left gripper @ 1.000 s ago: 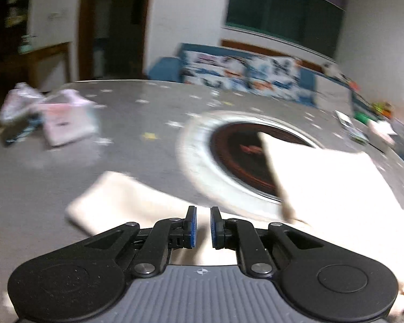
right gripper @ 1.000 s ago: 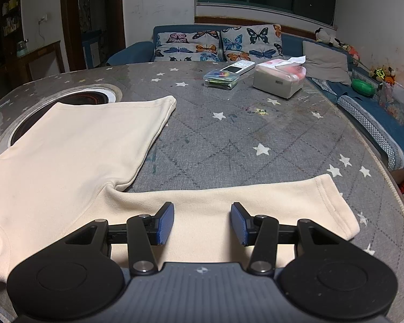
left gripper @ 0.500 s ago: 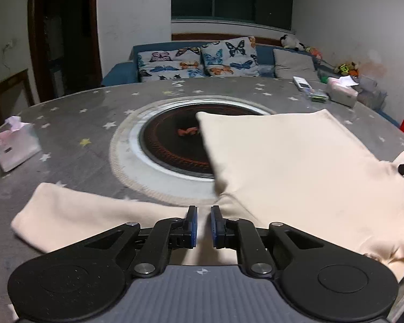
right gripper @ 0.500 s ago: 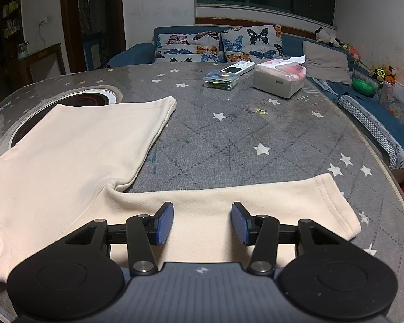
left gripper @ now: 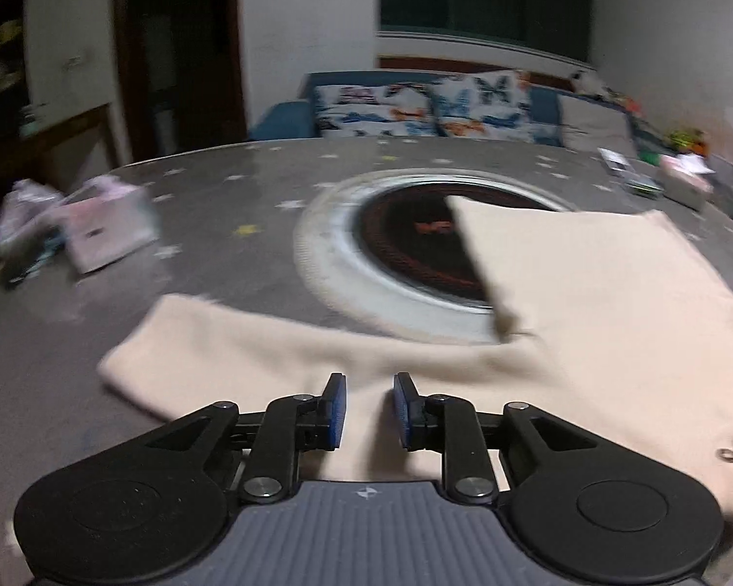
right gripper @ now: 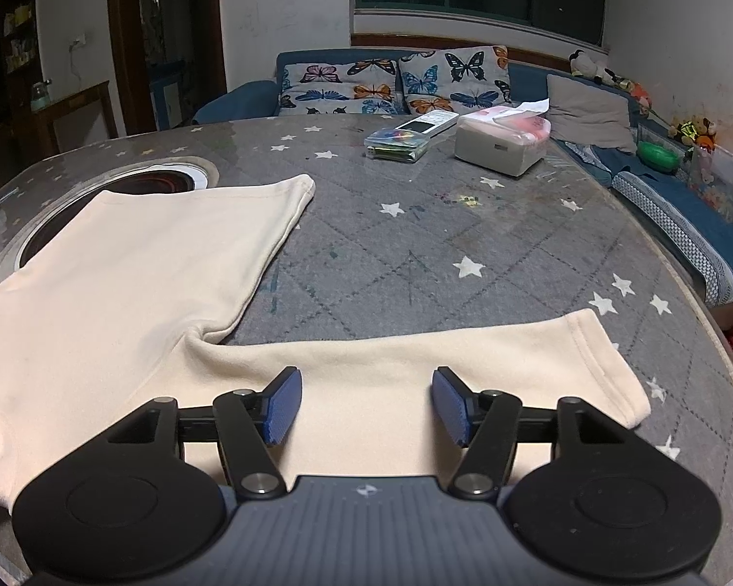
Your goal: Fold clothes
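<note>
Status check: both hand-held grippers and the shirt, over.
Left hand-held gripper and right hand-held gripper just opening, nothing clamped. Cream shirt flat, sleeves spread, unfolded. Nothing blocking it.

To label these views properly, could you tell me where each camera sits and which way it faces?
Left wrist: on the left gripper, looking down over the shirt's left sleeve toward the table's round hob; its jaws show, open.
Right wrist: on the right gripper, over the right sleeve; jaws open.
Shared: cream shirt, hob, sofa.
</note>
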Demonstrator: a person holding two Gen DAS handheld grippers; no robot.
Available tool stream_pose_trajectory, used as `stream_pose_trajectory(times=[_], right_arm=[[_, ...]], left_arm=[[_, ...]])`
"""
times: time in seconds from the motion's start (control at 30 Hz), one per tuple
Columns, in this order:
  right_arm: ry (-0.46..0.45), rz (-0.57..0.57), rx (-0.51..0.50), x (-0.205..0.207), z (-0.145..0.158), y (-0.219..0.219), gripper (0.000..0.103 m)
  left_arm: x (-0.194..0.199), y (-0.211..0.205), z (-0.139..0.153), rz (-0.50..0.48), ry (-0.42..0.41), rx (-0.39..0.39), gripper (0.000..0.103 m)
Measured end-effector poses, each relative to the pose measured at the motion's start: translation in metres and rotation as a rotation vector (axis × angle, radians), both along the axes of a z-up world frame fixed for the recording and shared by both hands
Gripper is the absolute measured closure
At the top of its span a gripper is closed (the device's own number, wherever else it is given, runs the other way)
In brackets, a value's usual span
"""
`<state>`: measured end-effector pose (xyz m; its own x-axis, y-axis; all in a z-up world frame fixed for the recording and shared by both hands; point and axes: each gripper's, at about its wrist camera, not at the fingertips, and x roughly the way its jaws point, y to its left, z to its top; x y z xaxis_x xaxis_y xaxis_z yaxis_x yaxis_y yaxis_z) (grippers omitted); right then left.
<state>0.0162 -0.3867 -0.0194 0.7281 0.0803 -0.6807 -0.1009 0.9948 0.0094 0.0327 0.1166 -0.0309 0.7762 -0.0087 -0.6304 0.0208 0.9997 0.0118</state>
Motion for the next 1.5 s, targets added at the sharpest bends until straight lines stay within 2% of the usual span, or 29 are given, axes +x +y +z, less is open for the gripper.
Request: stream_pose_trajectory(times=[0.13, 0.2, 0.37, 0.47, 0.53, 0.6, 0.73, 0.9, 1.0, 1.17, 1.3, 1.5], right_arm=[[0.000, -0.001, -0.002, 0.000, 0.001, 0.000, 0.041], [-0.002, -0.002, -0.003, 0.000, 0.000, 0.000, 0.041], [-0.002, -0.004, -0.002, -0.001, 0.000, 0.000, 0.041], [-0.002, -0.005, -0.005, 0.000, 0.000, 0.001, 0.041], [-0.001, -0.003, -0.008, 0.000, 0.000, 0.002, 0.041], [0.000, -0.003, -0.009, 0.000, 0.000, 0.002, 0.041], [-0.002, -0.006, -0.009, -0.001, 0.001, 0.002, 0.041], [-0.010, -0.013, -0.005, -0.003, 0.002, 0.002, 0.041], [-0.020, -0.010, -0.010, -0.005, 0.005, 0.003, 0.041], [-0.051, 0.034, -0.003, -0.005, 0.014, 0.014, 0.041], [-0.054, 0.083, 0.008, 0.000, 0.012, 0.028, 0.041], [-0.037, 0.082, -0.017, 0.007, 0.001, 0.037, 0.041]], left_arm=[[-0.003, 0.026, 0.001, 0.122, 0.002, 0.012, 0.078], [-0.004, 0.038, 0.000, 0.190, -0.001, 0.030, 0.073], [-0.015, 0.052, 0.000, 0.232, 0.007, 0.077, 0.073], [-0.014, 0.059, 0.003, 0.284, 0.020, 0.056, 0.073], [-0.013, 0.053, 0.010, 0.281, 0.014, 0.024, 0.077], [-0.013, 0.037, 0.019, 0.217, -0.015, -0.004, 0.077], [-0.009, -0.009, 0.034, 0.027, -0.063, -0.072, 0.077], [0.002, -0.057, 0.029, -0.160, -0.055, -0.135, 0.077], [0.009, -0.072, 0.019, -0.201, -0.031, -0.129, 0.077], [0.019, -0.074, 0.005, -0.190, 0.011, -0.107, 0.077], [0.015, -0.075, 0.004, -0.193, 0.011, -0.094, 0.077], [0.015, -0.084, 0.010, -0.209, 0.014, -0.083, 0.077]])
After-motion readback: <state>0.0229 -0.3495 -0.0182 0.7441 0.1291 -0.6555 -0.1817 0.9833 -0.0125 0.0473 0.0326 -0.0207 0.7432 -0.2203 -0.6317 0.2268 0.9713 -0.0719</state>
